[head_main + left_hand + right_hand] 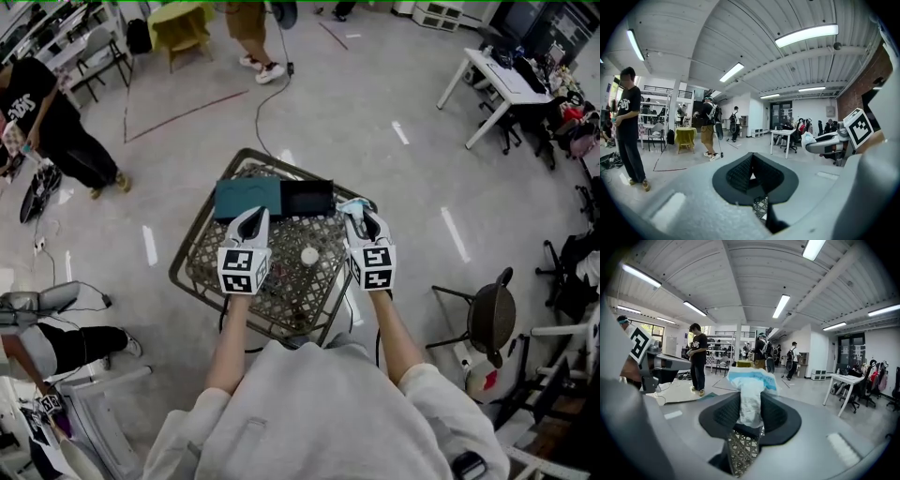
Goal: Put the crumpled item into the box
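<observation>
The right gripper's [750, 405] fingers [725, 414] are pinching the crumpled item [751, 389] at a narrow gap. Its lower part is being squeezed between the pads, and its top is bulging out past the tips. It is showing as wrinkled white material with a light blue band across the top. The left gripper's [752, 172] fingers [737, 174] are meeting tip to tip, holding nothing. Both grippers are hovering over the wire-mesh worktop [201, 274], the item sitting just beside the black end of the teal and black box [248, 199].

crumpled item [749, 397] is looking like thin crinkled paper or film, pads [727, 414] are showing matt ribbed black rubber, table [292, 286] top is reading as woven lattice, floor [356, 103] is shining glossy.
</observation>
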Action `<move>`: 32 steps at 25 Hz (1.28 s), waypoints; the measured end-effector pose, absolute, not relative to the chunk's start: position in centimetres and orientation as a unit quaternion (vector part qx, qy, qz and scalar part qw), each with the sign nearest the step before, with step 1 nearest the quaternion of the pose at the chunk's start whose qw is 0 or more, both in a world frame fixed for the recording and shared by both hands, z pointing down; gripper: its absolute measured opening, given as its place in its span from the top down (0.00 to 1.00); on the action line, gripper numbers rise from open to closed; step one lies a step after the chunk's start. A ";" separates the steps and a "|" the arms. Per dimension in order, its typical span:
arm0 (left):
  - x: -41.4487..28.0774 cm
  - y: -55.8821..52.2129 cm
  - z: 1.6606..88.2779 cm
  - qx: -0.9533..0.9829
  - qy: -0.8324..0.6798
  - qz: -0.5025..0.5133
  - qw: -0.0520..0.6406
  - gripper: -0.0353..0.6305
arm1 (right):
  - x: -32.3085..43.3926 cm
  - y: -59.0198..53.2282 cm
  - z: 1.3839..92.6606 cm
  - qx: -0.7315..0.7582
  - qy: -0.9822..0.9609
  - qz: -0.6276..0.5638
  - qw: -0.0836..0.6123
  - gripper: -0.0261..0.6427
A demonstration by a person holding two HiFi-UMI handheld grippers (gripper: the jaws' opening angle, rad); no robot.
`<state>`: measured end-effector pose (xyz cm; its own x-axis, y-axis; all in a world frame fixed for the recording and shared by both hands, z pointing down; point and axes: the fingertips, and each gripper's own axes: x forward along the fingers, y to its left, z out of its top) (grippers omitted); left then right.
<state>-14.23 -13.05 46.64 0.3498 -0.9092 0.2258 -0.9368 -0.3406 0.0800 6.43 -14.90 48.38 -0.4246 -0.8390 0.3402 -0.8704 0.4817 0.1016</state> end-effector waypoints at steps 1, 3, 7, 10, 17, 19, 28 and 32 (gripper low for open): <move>-14.3 -13.4 46.8 0.817 -0.563 0.071 0.099 0.94 | 6.3 -15.0 48.4 0.509 -0.841 0.046 0.176 0.79; -14.5 -14.1 47.3 0.818 -0.561 0.071 0.104 0.94 | 6.1 -15.3 48.5 0.512 -0.839 0.047 0.176 0.79; -14.1 -15.3 47.9 0.821 -0.555 0.072 0.111 0.94 | 6.2 -16.6 48.7 0.514 -0.838 0.048 0.177 0.79; -13.4 -16.4 48.7 0.820 -0.555 0.079 0.116 0.94 | 6.4 -18.0 48.8 0.508 -0.842 0.050 0.176 0.79; -12.4 -18.7 50.2 0.805 -0.571 0.098 0.128 0.94 | 6.9 -21.4 50.6 0.485 -0.854 0.068 0.178 0.79; -12.7 -19.2 50.5 0.802 -0.574 0.102 0.129 0.94 | 6.5 -22.1 51.1 0.480 -0.856 0.072 0.179 0.79; -13.3 -19.6 54.3 0.789 -0.580 0.123 0.162 0.94 | 5.3 -23.0 55.0 0.456 -0.861 0.101 0.203 0.79; -13.3 -19.3 56.7 0.785 -0.578 0.133 0.181 0.94 | 5.3 -22.8 57.6 0.451 -0.857 0.117 0.220 0.79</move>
